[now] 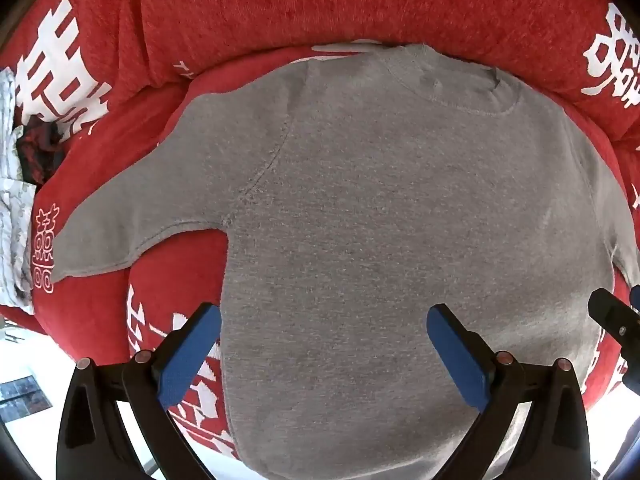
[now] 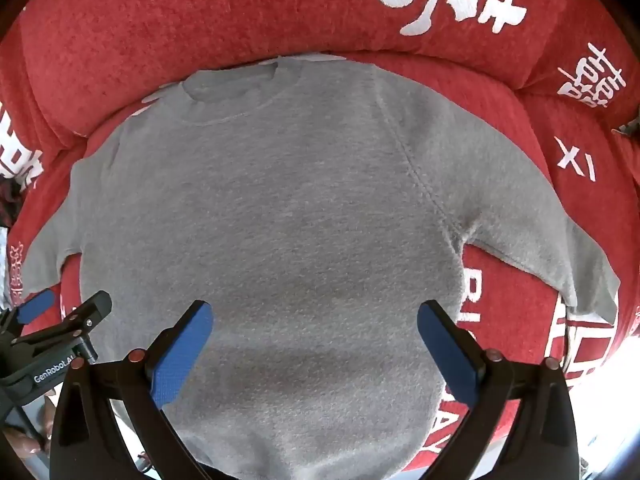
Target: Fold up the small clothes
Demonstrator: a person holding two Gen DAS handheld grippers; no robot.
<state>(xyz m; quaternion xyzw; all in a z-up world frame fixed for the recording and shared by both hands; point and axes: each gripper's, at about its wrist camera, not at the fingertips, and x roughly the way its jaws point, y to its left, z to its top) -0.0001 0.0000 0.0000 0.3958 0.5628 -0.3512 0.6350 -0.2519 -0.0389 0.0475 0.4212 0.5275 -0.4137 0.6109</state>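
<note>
Below both wide-open grippers, grey sweatshirt flat, sleeves spread

Sweater: a grey sweater lies spread flat, neckline at the far side, one sleeve stretched out to the left.
Surface: red cover with white characters, under the sweater.
Left gripper: blue-padded fingers wide apart above the hem, holding nothing.
Left edge: crumpled white cloth.
Right edge: part of the right gripper.
</note>
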